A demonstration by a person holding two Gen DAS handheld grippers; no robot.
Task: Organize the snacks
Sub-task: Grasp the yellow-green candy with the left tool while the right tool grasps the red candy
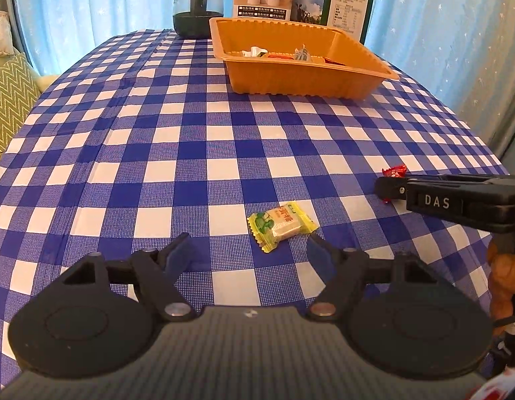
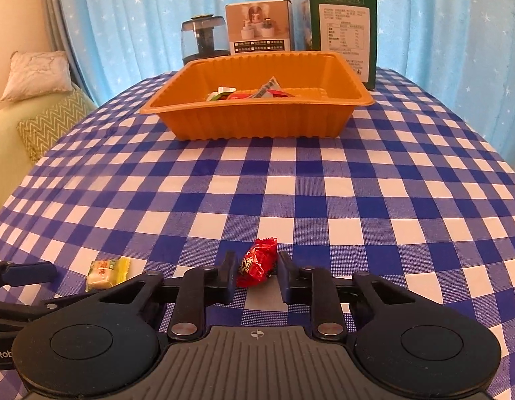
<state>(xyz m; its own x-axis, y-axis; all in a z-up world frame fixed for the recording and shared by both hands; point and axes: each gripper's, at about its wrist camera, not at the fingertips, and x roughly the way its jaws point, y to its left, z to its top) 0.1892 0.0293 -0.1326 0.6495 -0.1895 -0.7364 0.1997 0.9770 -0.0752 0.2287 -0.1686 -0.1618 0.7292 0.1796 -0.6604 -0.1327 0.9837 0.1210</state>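
We have our right gripper (image 2: 255,278) lowered around the crinkly red foil-wrapped candy (image 2: 257,262) near the table's front edge, jaws nearly closed against its sides; we cannot tell whether they grip yet. Its long axis runs away from us, toward the orange ribbed plastic tray (image 2: 244,123) at the far edge, where other snacks lie. Our left gripper (image 1: 249,252) stands open just short of the yellow-green wrapped sweet (image 1: 281,225), which lies diagonally.

Tray (image 2: 257,118) far on tablecloth (image 2: 357,200), boxes (image 2: 342,30) behind it, two wrapped snacks (image 1: 280,225) near, side by side.
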